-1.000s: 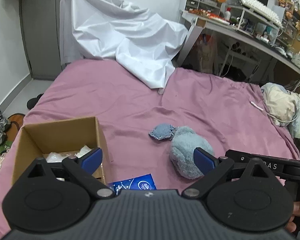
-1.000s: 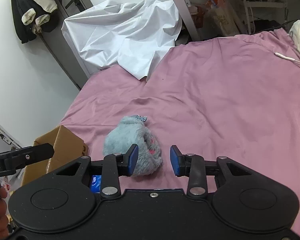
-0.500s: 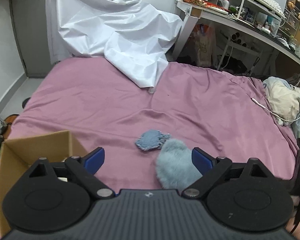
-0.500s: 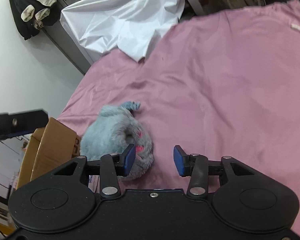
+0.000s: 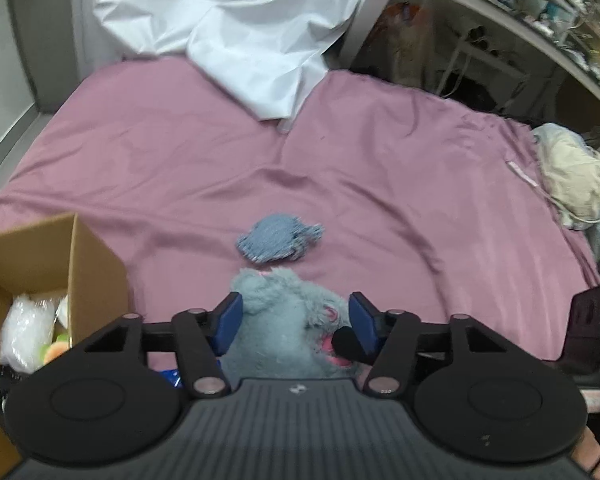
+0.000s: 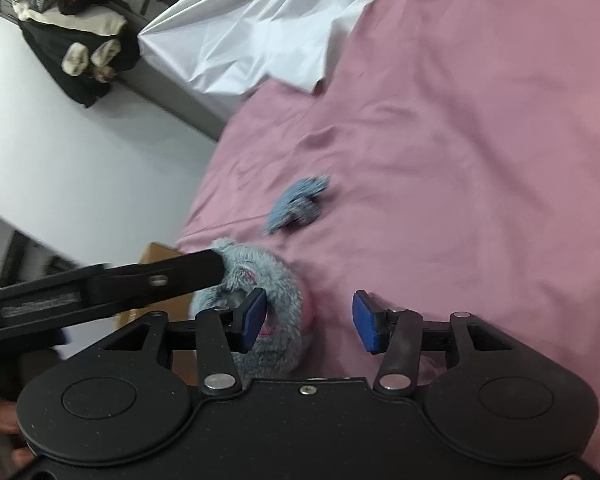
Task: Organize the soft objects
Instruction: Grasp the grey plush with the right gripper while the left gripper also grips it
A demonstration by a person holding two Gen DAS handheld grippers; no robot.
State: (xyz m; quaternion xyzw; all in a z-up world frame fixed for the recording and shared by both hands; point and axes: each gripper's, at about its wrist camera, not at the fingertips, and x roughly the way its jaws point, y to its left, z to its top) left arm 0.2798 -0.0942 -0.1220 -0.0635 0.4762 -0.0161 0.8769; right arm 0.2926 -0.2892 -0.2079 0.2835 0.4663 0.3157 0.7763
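Note:
A fluffy grey-blue plush toy (image 5: 288,332) with pink marks lies on the pink bed sheet (image 5: 380,184). My left gripper (image 5: 295,328) sits around it, blue pads on both sides, jaws closing against the fur. In the right wrist view the plush (image 6: 278,292) is at the left pad of my right gripper (image 6: 310,322), which is open and empty; the left gripper's finger reaches across onto the plush. A small blue knitted piece (image 5: 278,238) lies just beyond the plush, also seen in the right wrist view (image 6: 296,204).
An open cardboard box (image 5: 80,264) stands at the left, holding white and orange soft things (image 5: 28,332). A white plastic sheet (image 5: 240,28) covers the bed's far end. A cluttered desk (image 5: 500,12) and a cream bundle (image 5: 572,176) are at the right.
My left gripper has narrowed from wide open and moved onto the plush. The right gripper has tilted and shifted, its left pad now against the plush, and the knitted piece lies apart.

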